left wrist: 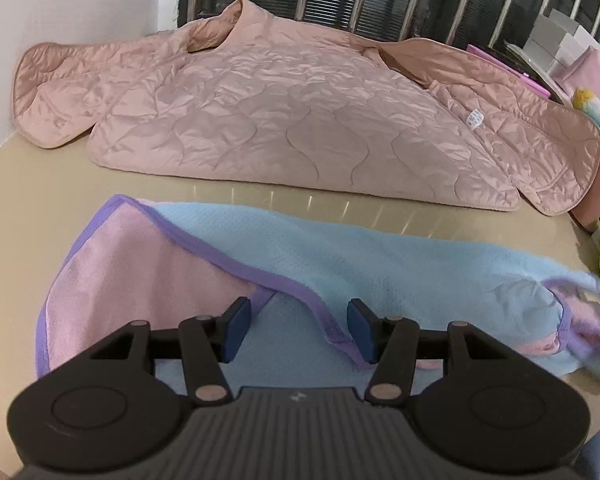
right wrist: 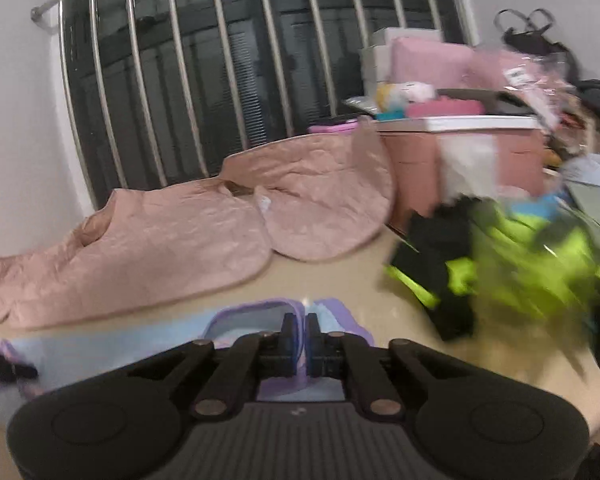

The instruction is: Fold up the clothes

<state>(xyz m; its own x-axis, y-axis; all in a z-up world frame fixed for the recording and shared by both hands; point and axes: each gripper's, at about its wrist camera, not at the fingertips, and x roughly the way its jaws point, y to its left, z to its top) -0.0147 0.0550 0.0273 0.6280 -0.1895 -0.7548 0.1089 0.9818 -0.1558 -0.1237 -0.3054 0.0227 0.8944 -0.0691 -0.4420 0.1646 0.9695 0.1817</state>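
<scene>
A light-blue and pink garment with purple trim lies on the beige table, partly folded. My left gripper is open just above it, its blue pads on either side of a purple-trimmed edge. My right gripper is shut on the purple-trimmed edge of the same garment at its right end. That end looks blurred in the left wrist view. A pink quilted jacket lies spread flat behind it, also in the right wrist view.
A black and neon-yellow garment is heaped at the table's right. Pink boxes with toys and clutter stand behind it. A barred window and white wall close the back.
</scene>
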